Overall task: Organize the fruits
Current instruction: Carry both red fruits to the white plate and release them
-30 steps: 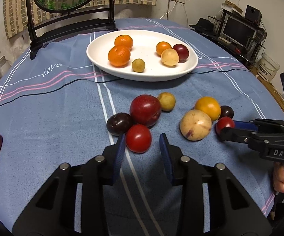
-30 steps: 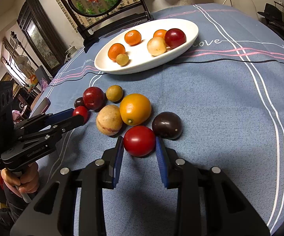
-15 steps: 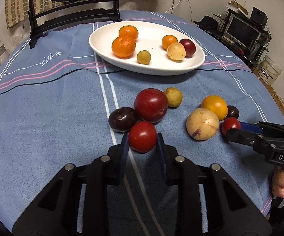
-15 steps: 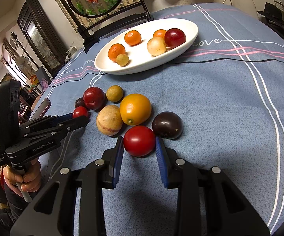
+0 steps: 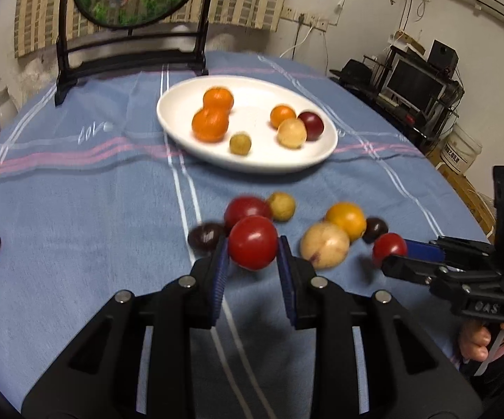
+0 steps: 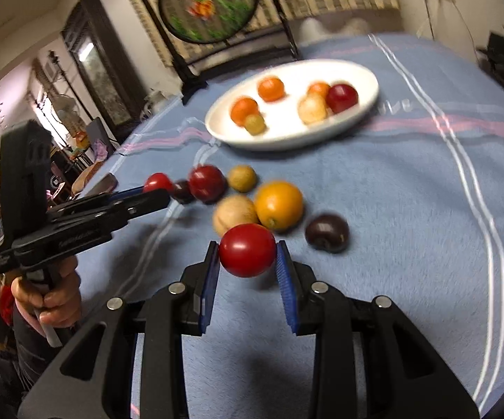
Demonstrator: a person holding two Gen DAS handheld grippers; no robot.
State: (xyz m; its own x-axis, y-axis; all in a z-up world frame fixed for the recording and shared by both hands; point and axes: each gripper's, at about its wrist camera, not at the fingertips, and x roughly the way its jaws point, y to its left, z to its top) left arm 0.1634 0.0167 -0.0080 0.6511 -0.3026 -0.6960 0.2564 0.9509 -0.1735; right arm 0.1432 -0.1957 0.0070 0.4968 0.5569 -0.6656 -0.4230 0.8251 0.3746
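The left gripper [image 5: 252,262] points forward over the bench, its blue-padded jaws closed on a red fruit [image 5: 252,242] held clear of the cloth. The right gripper [image 6: 246,262] does the same, jaws clamped on a second red fruit [image 6: 247,249], also lifted. Each gripper shows in the other's view, reaching in level from the side. The left hand [image 6: 47,296] wraps the handle from below with fingers curled; the right hand [image 5: 475,340] is only partly seen.
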